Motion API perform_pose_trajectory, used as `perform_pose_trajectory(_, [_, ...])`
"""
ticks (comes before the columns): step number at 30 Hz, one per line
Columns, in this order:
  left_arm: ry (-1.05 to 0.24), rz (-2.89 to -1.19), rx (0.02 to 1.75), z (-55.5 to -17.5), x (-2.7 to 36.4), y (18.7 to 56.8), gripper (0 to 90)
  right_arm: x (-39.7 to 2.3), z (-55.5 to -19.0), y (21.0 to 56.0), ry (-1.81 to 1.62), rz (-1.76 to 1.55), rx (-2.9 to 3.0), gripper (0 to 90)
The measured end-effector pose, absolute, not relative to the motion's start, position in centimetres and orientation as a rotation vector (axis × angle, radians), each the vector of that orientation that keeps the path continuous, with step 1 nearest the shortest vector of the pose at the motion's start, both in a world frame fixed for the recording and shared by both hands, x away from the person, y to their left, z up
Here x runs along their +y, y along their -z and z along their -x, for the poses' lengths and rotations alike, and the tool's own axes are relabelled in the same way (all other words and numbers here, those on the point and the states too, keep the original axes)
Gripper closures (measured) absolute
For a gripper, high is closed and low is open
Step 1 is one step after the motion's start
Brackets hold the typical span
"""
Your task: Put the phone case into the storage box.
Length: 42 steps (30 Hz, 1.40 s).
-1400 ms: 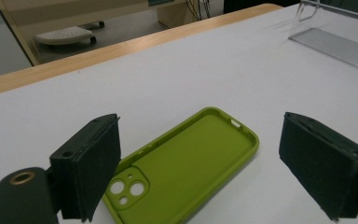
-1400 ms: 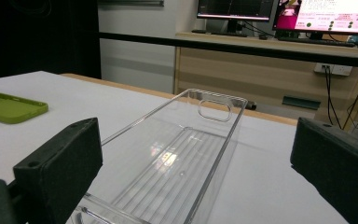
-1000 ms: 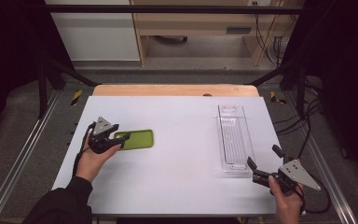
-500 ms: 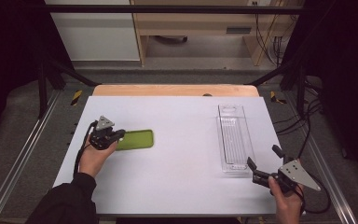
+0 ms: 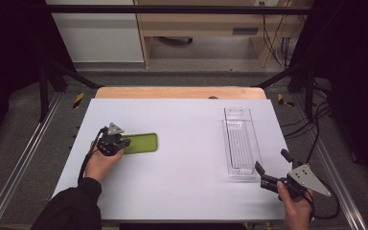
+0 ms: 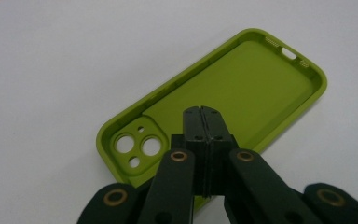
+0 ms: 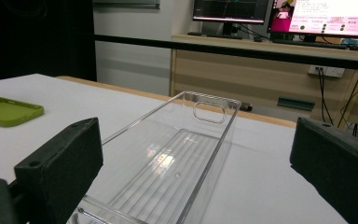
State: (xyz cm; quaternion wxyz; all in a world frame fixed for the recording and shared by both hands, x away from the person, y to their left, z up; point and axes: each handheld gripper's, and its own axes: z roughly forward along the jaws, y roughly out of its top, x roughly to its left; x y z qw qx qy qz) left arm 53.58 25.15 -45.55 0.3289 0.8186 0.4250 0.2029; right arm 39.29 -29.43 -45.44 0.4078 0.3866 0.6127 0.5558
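Note:
A lime-green phone case (image 5: pixel 141 143) lies hollow side up on the white table (image 5: pixel 187 191), left of middle. My left gripper (image 5: pixel 120 142) is at the case's left end. In the left gripper view its jaws (image 6: pixel 201 113) are pressed together across the near long rim of the case (image 6: pixel 242 88), beside the camera cut-outs. A clear plastic tray (image 5: pixel 242 143) lies lengthwise on the right. My right gripper (image 5: pixel 270 160) hovers just off the tray's near end, open, and in the right gripper view its wide-apart pads (image 7: pixel 63 163) frame the tray (image 7: pixel 168 182).
A wooden strip (image 5: pixel 177 92) borders the table's far edge. Metal rails (image 5: pixel 24 163) run along both sides, with cables on the floor at the right. Past the table stand a desk and monitors (image 7: pixel 279 14).
The left gripper's jaws have come together at the case's left end, and that hand has shifted slightly. The right hand and the tray have kept still.

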Motion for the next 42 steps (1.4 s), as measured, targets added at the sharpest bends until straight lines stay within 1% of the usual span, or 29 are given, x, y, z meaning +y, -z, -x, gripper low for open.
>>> perform_pose_trajectory(8, [-0.496, -2.18, 1.141, -53.3, 25.9, 46.8, 90.0, -29.5, -39.3, 45.5, -1.396, -0.977, 1.545, 2.9])
perform_pose_trajectory(13, [-0.511, -2.226, 1.115, -52.7, 25.4, 46.6, 90.0, -29.7, -39.1, 45.5, -1.39, -0.984, 1.541, 3.0])
perform_pose_trajectory(19, [-0.427, -2.234, 1.107, -52.2, 25.8, 46.4, 90.0, -30.0, -39.1, 45.6, -1.396, -1.0, 1.535, 3.0])
perform_pose_trajectory(24, [-0.333, -2.262, 1.036, -50.9, 25.2, 46.3, 90.0, -30.0, -39.1, 45.6, -1.394, -1.001, 1.537, 3.1])
perform_pose_trajectory(32, [-0.323, -2.258, 0.983, -48.7, 23.8, 46.6, 90.0, -29.8, -39.0, 45.6, -1.394, -1.006, 1.544, 3.0])
perform_pose_trajectory(42, [-0.283, -2.238, 0.973, -46.2, 23.2, 46.7, 90.0, -29.9, -39.1, 45.7, -1.384, -1.005, 1.548, 3.1])
